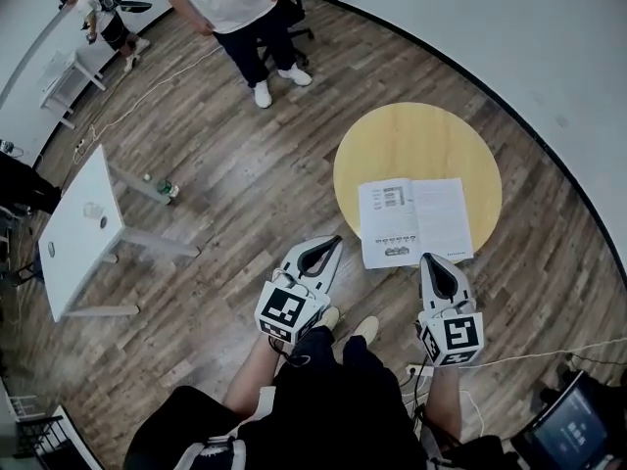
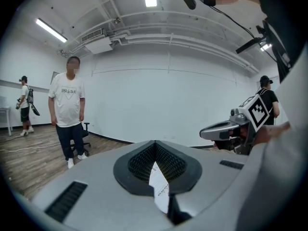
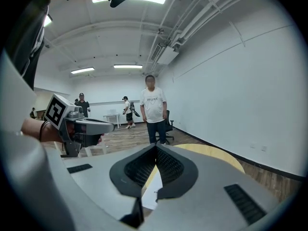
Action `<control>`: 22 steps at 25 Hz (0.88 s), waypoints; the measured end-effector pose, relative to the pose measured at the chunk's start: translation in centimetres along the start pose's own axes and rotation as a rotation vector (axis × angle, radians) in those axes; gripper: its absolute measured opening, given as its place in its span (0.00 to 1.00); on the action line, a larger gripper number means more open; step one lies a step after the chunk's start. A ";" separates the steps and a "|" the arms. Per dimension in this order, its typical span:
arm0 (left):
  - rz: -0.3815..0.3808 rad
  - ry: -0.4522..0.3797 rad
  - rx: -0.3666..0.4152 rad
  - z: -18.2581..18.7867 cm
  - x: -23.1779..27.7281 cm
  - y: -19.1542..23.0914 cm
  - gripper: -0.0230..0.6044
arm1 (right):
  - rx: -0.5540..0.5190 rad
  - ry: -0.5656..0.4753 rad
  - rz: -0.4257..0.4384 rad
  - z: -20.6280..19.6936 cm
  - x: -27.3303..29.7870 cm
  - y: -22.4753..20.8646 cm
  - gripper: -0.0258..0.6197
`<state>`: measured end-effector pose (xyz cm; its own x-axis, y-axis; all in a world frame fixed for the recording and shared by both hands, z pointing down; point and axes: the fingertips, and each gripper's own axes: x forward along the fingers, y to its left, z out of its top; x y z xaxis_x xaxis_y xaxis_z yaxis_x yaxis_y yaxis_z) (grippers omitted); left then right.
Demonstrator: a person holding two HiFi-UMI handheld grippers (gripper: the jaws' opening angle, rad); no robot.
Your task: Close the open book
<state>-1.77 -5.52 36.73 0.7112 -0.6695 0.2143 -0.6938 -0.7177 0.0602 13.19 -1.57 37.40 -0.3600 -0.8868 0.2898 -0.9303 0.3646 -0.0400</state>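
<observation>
An open book (image 1: pixel 414 221) lies flat with white printed pages up on the near part of a round yellow table (image 1: pixel 416 140). My left gripper (image 1: pixel 331 244) hangs just off the table's near-left edge, beside the book's left page, jaws shut and empty. My right gripper (image 1: pixel 429 258) sits at the book's near edge, under the right page, also shut with nothing in it. In the left gripper view the gripper (image 2: pixel 155 146) shows a sliver of page (image 2: pixel 160 186) through the slit below its tips. In the right gripper view the gripper (image 3: pixel 156 148) points over the table (image 3: pixel 211 153).
A person (image 1: pixel 240 18) stands beyond the table near an office chair (image 1: pixel 294 8). A white table (image 1: pixel 83 228) stands on the wooden floor at the left, with a bottle (image 1: pixel 167 190) beside it. A laptop (image 1: pixel 573 429) and cables lie at the bottom right.
</observation>
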 end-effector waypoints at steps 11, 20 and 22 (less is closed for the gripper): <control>0.120 0.011 -0.024 -1.1 -2.2 1.4 0.03 | -0.011 0.011 0.110 -0.5 2.1 1.5 0.03; 0.073 0.024 -0.045 -2.2 -1.3 1.2 0.03 | 0.008 0.030 0.086 -1.3 2.9 1.5 0.03; 0.063 0.036 -0.055 -2.8 -1.1 1.2 0.03 | 0.021 0.044 0.079 -1.9 3.2 1.4 0.03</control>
<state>-3.67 -5.14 39.27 0.6621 -0.7051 0.2541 -0.7429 -0.6621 0.0985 10.86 -3.29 40.11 -0.4290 -0.8421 0.3269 -0.9007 0.4261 -0.0843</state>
